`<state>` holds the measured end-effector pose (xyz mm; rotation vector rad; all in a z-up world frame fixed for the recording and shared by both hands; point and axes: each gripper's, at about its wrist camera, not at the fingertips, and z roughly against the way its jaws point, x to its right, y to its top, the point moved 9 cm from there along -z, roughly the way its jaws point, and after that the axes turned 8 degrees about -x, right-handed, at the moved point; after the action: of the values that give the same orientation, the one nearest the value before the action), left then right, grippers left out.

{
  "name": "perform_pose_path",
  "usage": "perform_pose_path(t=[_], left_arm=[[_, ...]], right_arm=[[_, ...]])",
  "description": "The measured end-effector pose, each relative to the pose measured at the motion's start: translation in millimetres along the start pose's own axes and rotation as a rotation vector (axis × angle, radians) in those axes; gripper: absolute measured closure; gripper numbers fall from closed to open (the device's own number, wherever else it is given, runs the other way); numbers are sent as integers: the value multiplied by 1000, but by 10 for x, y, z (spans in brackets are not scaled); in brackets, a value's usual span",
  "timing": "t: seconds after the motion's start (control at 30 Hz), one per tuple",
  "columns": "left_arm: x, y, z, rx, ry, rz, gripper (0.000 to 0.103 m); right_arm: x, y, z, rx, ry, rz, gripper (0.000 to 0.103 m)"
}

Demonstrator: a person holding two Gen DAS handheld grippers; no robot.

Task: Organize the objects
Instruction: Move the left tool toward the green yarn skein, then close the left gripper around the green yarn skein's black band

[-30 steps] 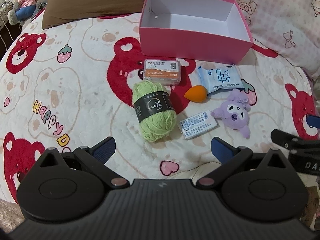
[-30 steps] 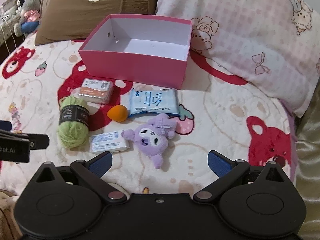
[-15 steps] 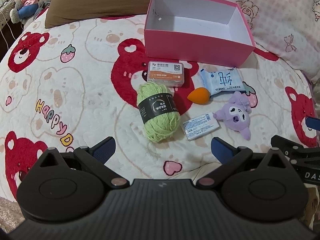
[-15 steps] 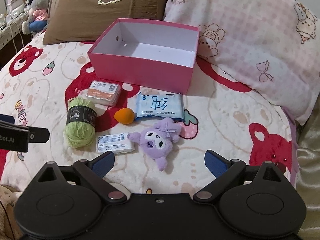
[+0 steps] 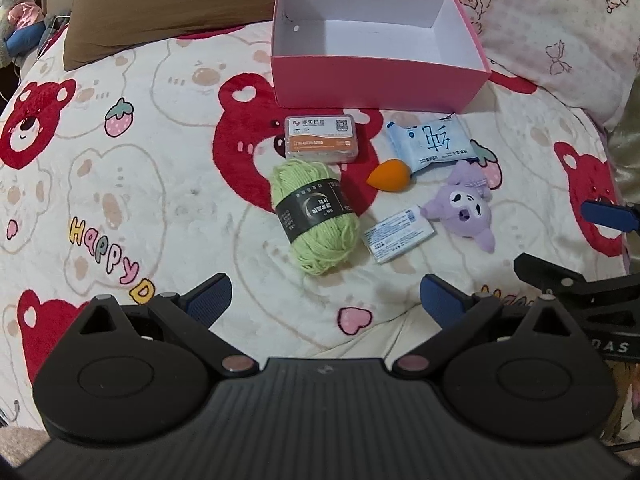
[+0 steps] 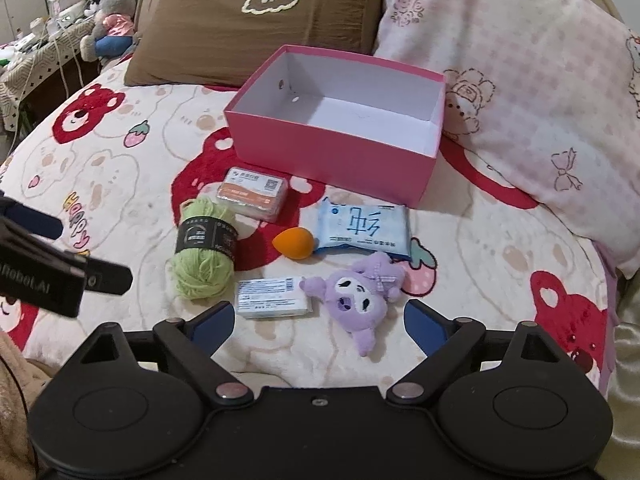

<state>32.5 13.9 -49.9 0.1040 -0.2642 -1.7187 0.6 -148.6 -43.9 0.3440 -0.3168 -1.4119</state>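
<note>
The right tool (image 6: 319,317) has edged nearer the purple plush (image 6: 359,295), jaws closing with nothing between them — left tool (image 5: 325,295) spread, empty — pink box (image 6: 328,148) unfilled.

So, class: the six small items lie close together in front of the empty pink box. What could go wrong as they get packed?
1. The purple plush touches the white packet; the right hand-held gripper, its empty jaws closing, might drag both.
2. The orange sponge is rounded and may roll on the soft blanket.
3. The green yarn could snag and unravel.
</note>
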Motion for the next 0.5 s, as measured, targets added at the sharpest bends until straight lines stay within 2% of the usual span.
perform_pose_path(t=[0.07,0.13,0.23,0.33,0.37,0.43,0.5], left_arm=[[-18,16,7,-5,-12,-9,2],[-42,44,15,-5,-24,-15,2],[-66,108,65,38,67,-86,3],[-114,204,109,75,127,-139,3],[-130,238,107,82,119,-141,3],[-171,306,98,93,72,-115,3],[-203,357,44,89,22,-86,3]], right_arm=[[-25,8,14,-2,27,0,12],[-78,16,40,-9,90,-10,15],[-169,54,65,-16,166,-8,16],[-236,98,46,-9,152,26,18],[-262,126,32,-4,155,31,20],[-276,189,30,23,146,20,33],[-335,269,57,78,65,65,35]])
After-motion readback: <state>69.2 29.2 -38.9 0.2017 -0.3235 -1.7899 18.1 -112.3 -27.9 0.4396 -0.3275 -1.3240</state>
